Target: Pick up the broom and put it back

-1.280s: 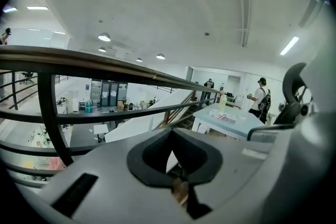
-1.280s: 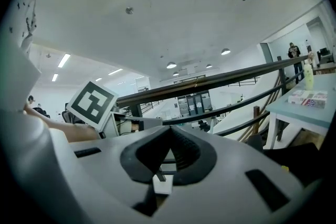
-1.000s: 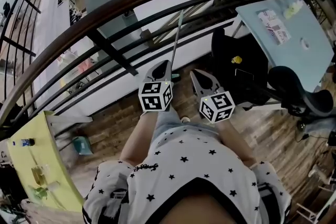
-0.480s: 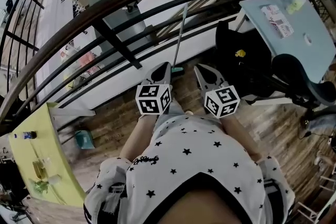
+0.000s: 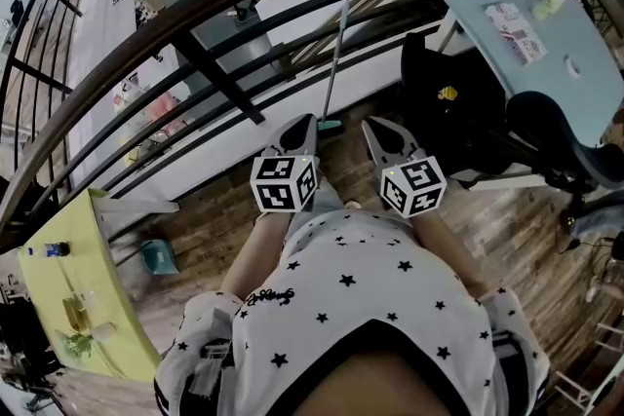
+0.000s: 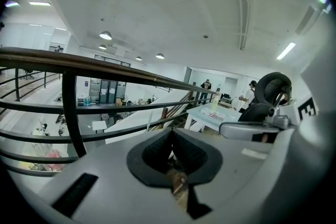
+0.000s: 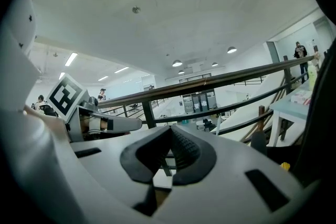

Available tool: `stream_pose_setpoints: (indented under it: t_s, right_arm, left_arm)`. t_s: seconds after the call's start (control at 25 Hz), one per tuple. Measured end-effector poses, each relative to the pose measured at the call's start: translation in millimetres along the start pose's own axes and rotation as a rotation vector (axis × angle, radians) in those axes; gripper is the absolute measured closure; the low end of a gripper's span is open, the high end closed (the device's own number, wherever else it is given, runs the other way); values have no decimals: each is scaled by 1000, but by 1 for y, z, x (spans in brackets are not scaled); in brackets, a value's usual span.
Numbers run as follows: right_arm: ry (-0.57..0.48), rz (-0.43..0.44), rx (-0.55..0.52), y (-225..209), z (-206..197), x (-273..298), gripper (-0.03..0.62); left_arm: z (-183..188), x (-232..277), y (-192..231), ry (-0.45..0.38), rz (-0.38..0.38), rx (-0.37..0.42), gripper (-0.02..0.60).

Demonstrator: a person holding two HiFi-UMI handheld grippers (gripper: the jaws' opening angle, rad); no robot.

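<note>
Edging closer to the broom (image 5: 334,54) than 1 second ago; left tool (image 5: 308,121), right tool (image 5: 370,125) both closed, empty

The wood-plank floor (image 5: 507,253) carries the broom (image 5: 334,63) propped against the railing (image 5: 210,78), a black chair (image 5: 458,127), a small teal object (image 5: 156,256), a yellow worktop (image 5: 83,292) and a pale blue worktop (image 5: 546,49).

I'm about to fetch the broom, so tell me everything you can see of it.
The broom has a thin, pale handle, metal by its look, and a small teal head at its foot. It stands nearly upright on the wooden floor, leaning at the dark railing, just ahead of the shut left gripper, which does not touch it.
</note>
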State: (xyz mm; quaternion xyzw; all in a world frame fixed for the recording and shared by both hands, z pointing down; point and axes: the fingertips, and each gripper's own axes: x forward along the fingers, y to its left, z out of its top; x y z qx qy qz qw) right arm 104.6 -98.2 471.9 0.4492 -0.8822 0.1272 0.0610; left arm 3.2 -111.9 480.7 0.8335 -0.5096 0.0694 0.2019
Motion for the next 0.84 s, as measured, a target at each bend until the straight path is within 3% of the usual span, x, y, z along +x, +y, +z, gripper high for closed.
stream_pose_setpoints:
  t_s: [0.84]
  right_arm:
    - [20, 12, 12, -6, -11, -5, 602]
  left_arm:
    - [-10, 13, -8, 29, -5, -17, 569]
